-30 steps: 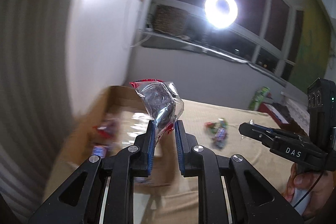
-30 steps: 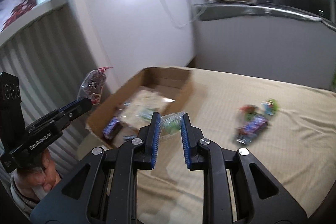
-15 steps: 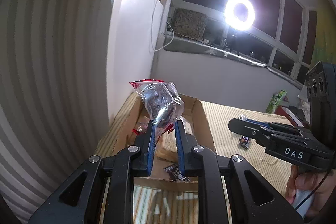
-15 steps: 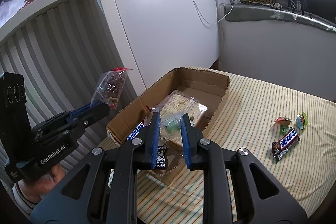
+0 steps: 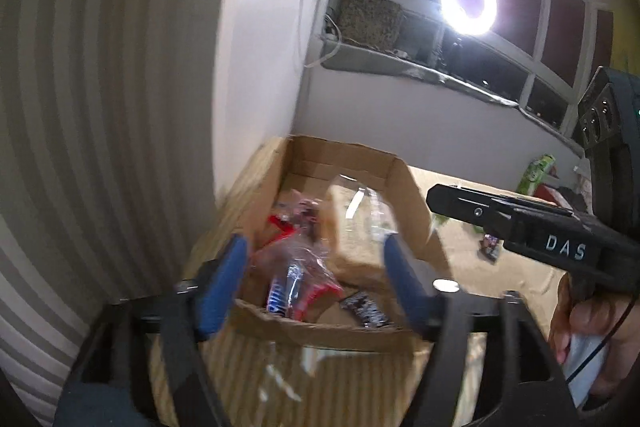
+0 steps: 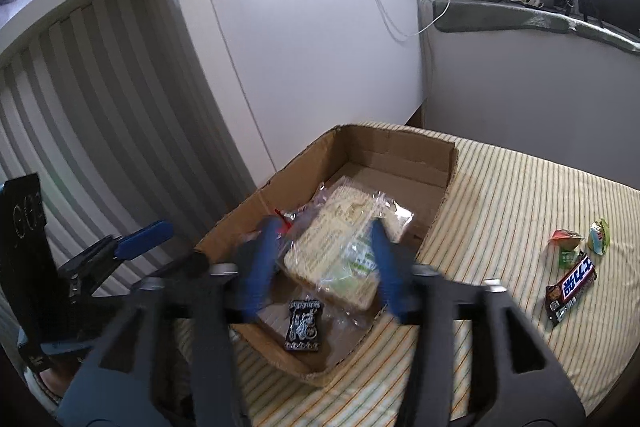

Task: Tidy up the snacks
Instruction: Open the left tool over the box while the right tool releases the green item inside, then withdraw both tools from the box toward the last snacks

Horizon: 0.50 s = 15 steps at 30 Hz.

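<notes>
Striped yellow cloth (image 6: 520,187) is covering the surface, which is meeting a white wall and a ribbed panel, with a ring light (image 5: 469,2) glowing at two o'clock in the left wrist view. An open cardboard box (image 6: 404,151) is sitting on the cloth at the corner. Inside it, a large clear-wrapped pale packet (image 6: 340,251) is lying across the middle, a small black packet (image 6: 305,325) is resting near the front wall at six o'clock, and a clear bag with red edges (image 5: 296,267) is lying at the box's left front, seen from the left wrist.

The left gripper (image 5: 316,275) is hanging over the box's front edge with its jaws spread wide and nothing between them; the bag with red edges is showing below the gap. The right gripper (image 6: 324,267) is also hovering over the box, jaws spread apart, with the pale packet showing below and between them, though motion blur is softening both.

Out on the cloth at three o'clock in the right wrist view, a dark chocolate bar (image 6: 570,287) is lying near two small green-and-red wrapped sweets (image 6: 582,239), well apart from the box.
</notes>
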Motion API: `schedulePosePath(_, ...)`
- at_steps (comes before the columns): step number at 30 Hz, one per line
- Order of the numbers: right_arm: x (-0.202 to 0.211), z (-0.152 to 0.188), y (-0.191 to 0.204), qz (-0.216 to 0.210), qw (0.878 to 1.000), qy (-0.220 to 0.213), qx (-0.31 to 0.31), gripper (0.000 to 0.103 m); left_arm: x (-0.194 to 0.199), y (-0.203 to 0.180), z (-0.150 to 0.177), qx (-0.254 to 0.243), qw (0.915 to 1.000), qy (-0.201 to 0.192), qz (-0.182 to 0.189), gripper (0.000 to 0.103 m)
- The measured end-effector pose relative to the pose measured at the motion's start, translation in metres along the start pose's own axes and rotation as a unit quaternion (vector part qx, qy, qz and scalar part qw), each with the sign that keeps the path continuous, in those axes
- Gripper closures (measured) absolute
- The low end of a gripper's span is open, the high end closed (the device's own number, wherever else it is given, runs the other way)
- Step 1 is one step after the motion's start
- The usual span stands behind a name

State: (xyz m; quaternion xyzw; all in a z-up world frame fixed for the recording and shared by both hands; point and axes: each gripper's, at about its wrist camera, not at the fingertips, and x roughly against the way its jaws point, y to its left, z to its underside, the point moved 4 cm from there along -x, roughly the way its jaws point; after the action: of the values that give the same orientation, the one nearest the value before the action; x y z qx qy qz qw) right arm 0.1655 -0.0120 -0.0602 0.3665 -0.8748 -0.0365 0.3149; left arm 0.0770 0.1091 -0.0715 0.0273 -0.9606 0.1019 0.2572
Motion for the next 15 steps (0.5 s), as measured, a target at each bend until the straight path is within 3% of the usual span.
schedulePosePath(11,0.015,-0.004,0.007,0.028,0.999,-0.019,0.015,0.043,0.017,0.020,-0.012,0.003,0.9987,-0.025,-0.045,0.024)
schedulePosePath(15,0.024,-0.006,0.017,0.057,0.997,-0.037,0.033,0.022,0.026,0.014,-0.015,-0.015,0.9982,-0.027,-0.052,0.024)
